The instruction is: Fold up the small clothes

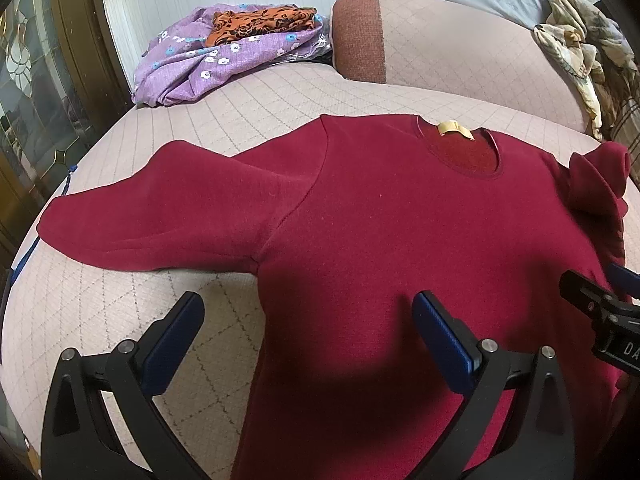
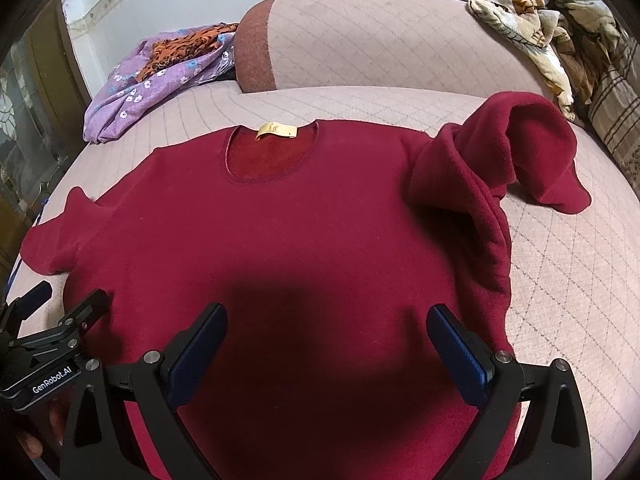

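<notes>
The hem of the red sweater (image 2: 280,240) is hidden below both views, cut off behind the gripper bodies and their dark shadow. Its right sleeve (image 2: 500,160) is bunched up on itself near the right edge of the quilted pink sofa seat (image 2: 560,260), so its cuff is hard to make out. The left sleeve (image 1: 152,208) lies flat, reaching toward the seat's left edge. The sweater lies face up in the middle of the seat, long axis running front to back, neckline toward the backrest (image 1: 460,48). A yellow neck label (image 2: 277,130) carries a mark too small to read. "GenRobot.AI" is printed on the left gripper (image 1: 308,332). Both it and the right gripper (image 2: 327,344) are spread wide above the cloth, apparently gripping nothing. A purple floral cloth (image 1: 200,60) sits at the back left corner.
</notes>
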### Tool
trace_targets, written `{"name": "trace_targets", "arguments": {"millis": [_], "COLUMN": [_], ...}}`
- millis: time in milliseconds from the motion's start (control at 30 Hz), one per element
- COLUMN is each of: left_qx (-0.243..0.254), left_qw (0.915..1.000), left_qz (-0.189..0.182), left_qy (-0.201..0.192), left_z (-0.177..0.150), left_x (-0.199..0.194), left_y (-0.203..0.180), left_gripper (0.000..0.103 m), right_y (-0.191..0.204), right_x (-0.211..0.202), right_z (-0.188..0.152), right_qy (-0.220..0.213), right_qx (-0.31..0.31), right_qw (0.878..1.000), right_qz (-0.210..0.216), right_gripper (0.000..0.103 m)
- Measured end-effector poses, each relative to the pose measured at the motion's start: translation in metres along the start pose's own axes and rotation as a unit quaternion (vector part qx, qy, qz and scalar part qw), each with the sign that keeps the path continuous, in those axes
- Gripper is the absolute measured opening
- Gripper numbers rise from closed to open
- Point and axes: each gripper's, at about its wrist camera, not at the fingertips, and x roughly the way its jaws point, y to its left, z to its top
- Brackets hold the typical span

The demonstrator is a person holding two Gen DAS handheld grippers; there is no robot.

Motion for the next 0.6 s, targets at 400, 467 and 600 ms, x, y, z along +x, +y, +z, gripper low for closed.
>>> {"name": "trace_targets", "arguments": {"millis": [400, 467, 600], "left_qx": [-0.003, -0.006, -0.009], "left_qw": [1.0000, 1.0000, 1.0000], "left_qz": [0.000, -0.002, -0.002], "left_qy": [0.000, 0.000, 0.001], "left_z": [-0.0005, -0.0006, -0.0003], "left_x": [0.0004, -0.0003, 0.0002], "left_y": [0.0017, 0.0030, 0.0041], "left_gripper": [0.103, 0.103, 0.103], "right_y": [-0.0005, -0.0003, 0.0004], "right_x": [0.0013, 0.0022, 0.0041], "right_z": [0.0002, 0.0003, -0.0001], "right_qy": [0.004, 0.006, 0.008], "right_qx": [0.001, 0.001, 0.000], "right_qw": [1.000, 1.000, 1.000], "right_qz": [0.000, 0.000, -0.001], "right_gripper": [0.100, 0.101, 0.101]}}
